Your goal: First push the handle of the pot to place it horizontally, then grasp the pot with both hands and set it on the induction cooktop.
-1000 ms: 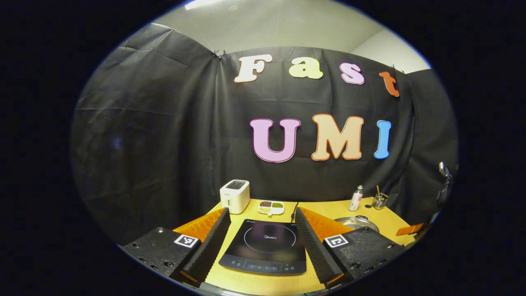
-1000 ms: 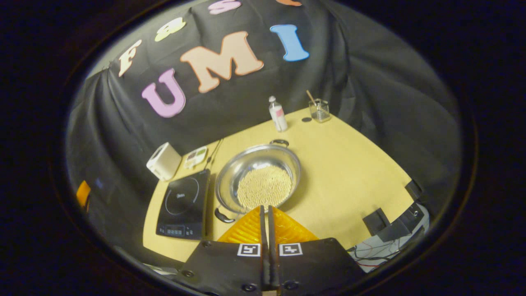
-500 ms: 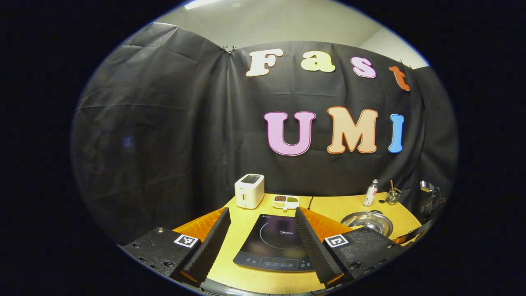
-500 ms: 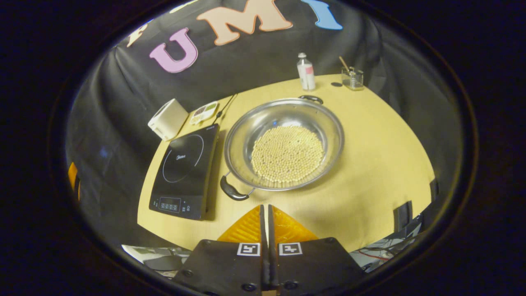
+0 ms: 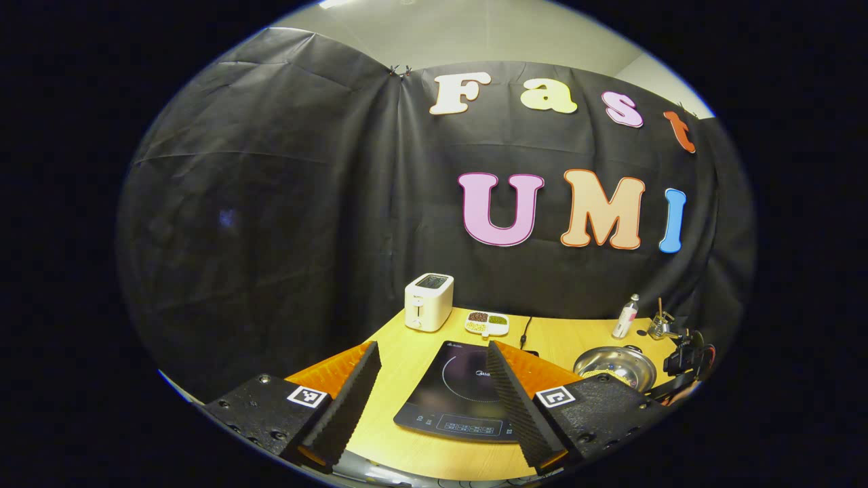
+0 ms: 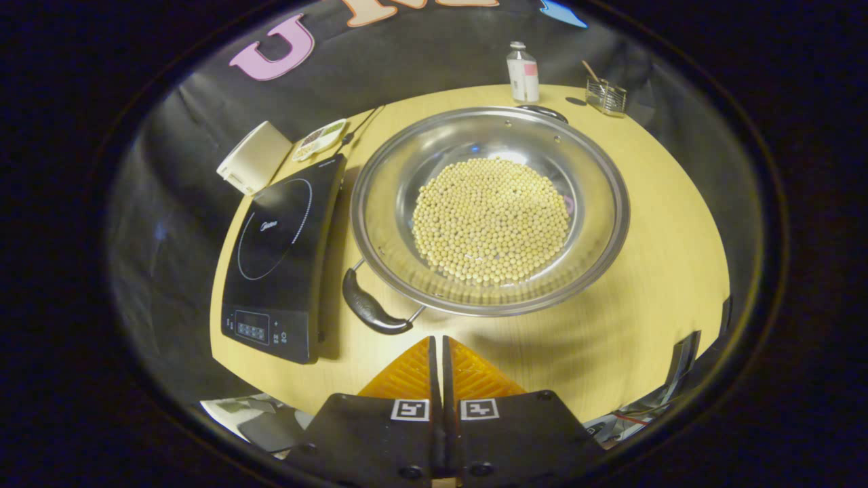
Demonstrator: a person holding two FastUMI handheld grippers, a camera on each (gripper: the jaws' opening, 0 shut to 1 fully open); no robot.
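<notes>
A wide steel pot [image 6: 390, 193] with pale beans [image 6: 491, 220] in it stands on the wooden table [image 6: 668, 230], just right of the black induction cooktop [image 6: 278, 234]. One black handle [image 6: 369, 310] points toward me at the front left, the other handle [image 6: 539, 110] sits at the far rim. My right gripper [image 6: 437, 339] is shut with nothing in it, hovering above the table just in front of the near handle. My left gripper [image 5: 431, 347] is open and holds nothing, over the table's near edge in front of the cooktop [image 5: 468, 393], with the pot [image 5: 614, 366] off to its right.
A white toaster [image 6: 252, 156] and a small divided dish [image 6: 320, 135] stand behind the cooktop. A small bottle [image 6: 522, 71] and a glass jar with a stick [image 6: 605, 95] are behind the pot. The cooktop's cord [image 5: 525, 329] runs to the back wall.
My right gripper has come down and forward toward the pot, which now looks much larger and nearer. The left gripper's view has swung left, so the table things sit farther right.
</notes>
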